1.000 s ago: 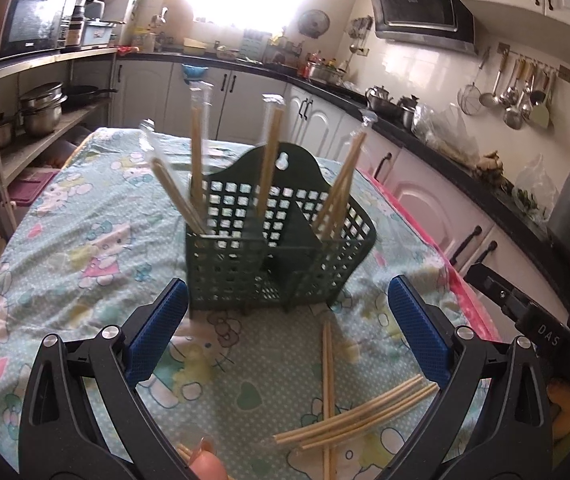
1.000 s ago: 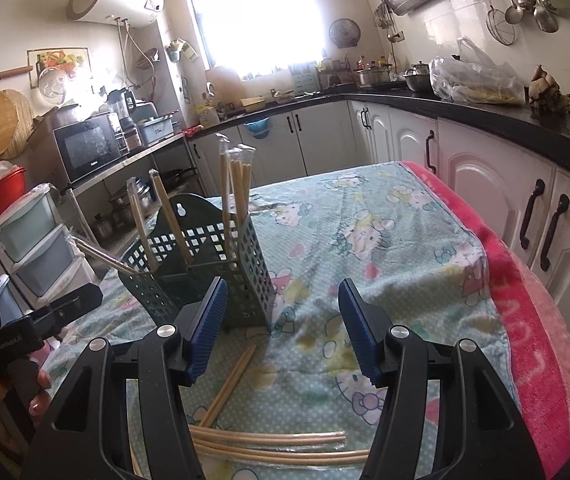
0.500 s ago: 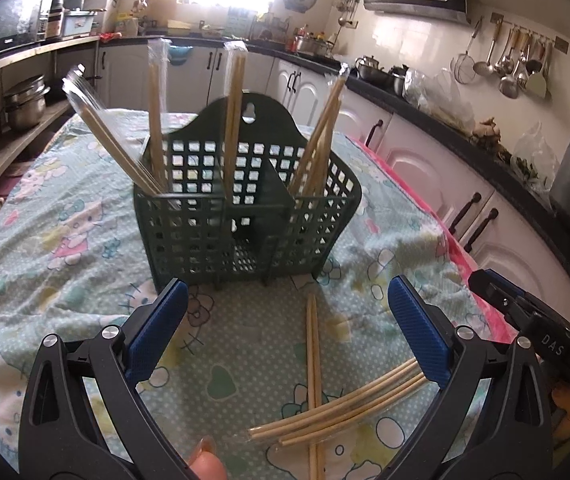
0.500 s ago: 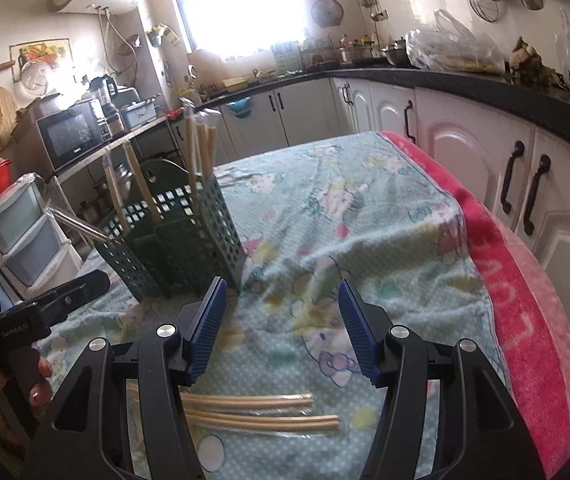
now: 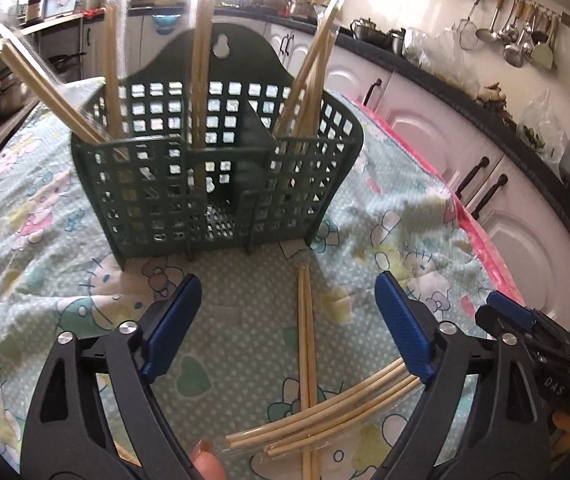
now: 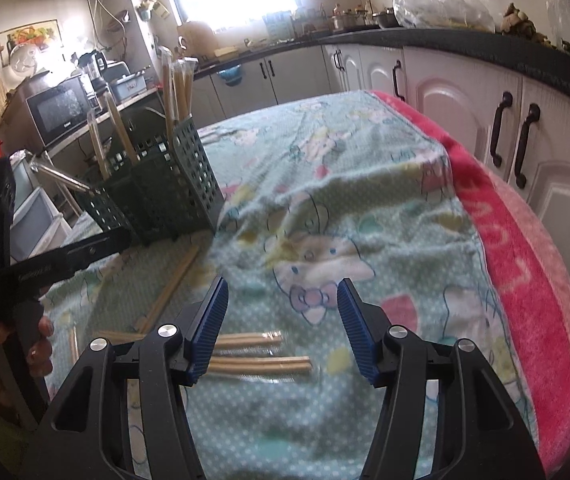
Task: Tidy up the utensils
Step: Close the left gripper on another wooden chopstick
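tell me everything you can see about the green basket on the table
The green basket is a dark green plastic utensil holder with grid-holed walls and a taller arched back panel pierced by a hanging hole. Dividers split it into compartments. It stands upright on the cartoon-print cloth. Several pairs of wrapped chopsticks stand or lean inside it, out over the rim. More chopsticks lie on the cloth in front of it. Neither gripper touches it.

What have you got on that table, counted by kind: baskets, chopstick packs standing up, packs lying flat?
green basket: 1
standing chopstick packs, in the basket: 4
lying chopstick packs, on the cloth, in plain view: 3
Total: 8
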`<state>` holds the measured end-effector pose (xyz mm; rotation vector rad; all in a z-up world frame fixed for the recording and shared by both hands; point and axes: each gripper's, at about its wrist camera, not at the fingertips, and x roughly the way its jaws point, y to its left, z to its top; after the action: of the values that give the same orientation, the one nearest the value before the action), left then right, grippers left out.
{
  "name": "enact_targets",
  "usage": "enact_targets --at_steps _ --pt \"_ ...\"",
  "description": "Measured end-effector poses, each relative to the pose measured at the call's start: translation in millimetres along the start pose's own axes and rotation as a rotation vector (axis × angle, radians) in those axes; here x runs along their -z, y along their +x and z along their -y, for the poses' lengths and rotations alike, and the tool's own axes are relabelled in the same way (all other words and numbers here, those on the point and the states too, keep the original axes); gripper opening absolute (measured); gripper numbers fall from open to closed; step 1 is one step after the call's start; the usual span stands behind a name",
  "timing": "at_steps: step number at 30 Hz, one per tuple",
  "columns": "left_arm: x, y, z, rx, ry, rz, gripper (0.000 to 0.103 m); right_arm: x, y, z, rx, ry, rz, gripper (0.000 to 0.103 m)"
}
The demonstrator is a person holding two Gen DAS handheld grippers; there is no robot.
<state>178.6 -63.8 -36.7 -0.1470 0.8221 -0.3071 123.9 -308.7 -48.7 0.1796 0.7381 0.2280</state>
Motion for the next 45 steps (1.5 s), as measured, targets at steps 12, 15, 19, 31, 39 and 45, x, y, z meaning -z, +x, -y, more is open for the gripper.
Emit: enact_targets --at_steps 12,15,19,31,39,45 --pt "2 39 9 -0.002 0.023 -0.122 0.060 19 11 7 -0.013 0.005 -0.074 0.043" --pt "1 48 12 -0.014 0.041 -0.139 0.057 21 14 8 -0.017 0.008 -0.085 0.042" --pt "-2 58 15 -0.024 0.052 -0.158 0.055 24 17 11 -0.023 0.017 -0.098 0.038" --pt "-3 79 15 -0.068 0.061 -0.189 0.054 36 25 14 -0.035 0.009 -0.126 0.033" --pt "-5 90 22 -0.112 0.084 -0.187 0.047 41 20 17 -0.045 0.013 -0.114 0.023" --pt "-8 99 30 -0.143 0.097 -0.187 0.039 43 16 19 -0.036 0.021 -0.102 0.008"
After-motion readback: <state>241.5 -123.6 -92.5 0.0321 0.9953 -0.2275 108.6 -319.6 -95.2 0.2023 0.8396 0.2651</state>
